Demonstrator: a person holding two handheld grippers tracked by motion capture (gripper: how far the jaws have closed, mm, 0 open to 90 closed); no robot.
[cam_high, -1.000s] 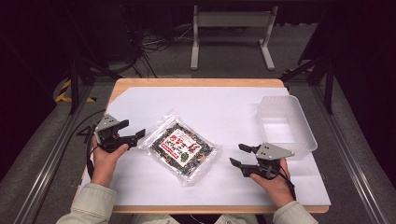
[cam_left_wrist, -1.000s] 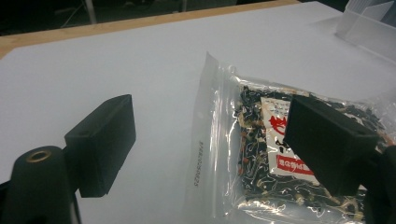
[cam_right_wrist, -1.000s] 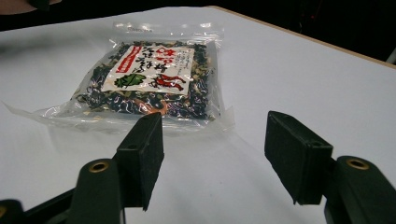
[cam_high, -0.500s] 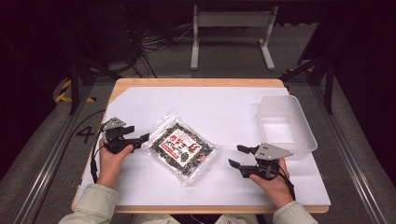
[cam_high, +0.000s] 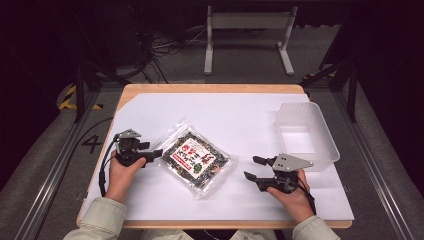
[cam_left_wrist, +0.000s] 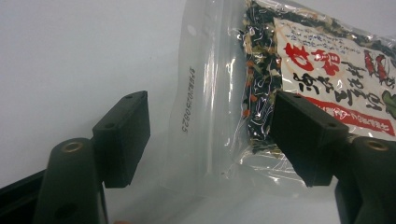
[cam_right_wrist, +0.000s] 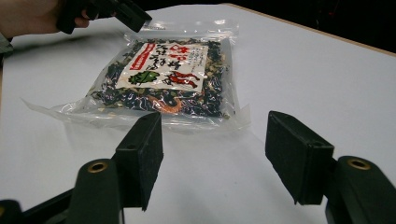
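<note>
From the high view, the seaweed-mix packet (cam_high: 196, 160) lies flat on the white tabletop (cam_high: 240, 115) between both tools: left tool (cam_high: 148, 155) at its clear edge, right tool (cam_high: 254, 167) well apart, released.

Left gripper view: the jaws have just been closing and straddle the packet's clear sealed edge, pads not yet pressing.

Right gripper view: the packet lies ahead of the parted jaws.

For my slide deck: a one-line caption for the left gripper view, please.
Left gripper straddling the clear sealed edge of the food packet, fingers closing in but not yet pressing.
</note>
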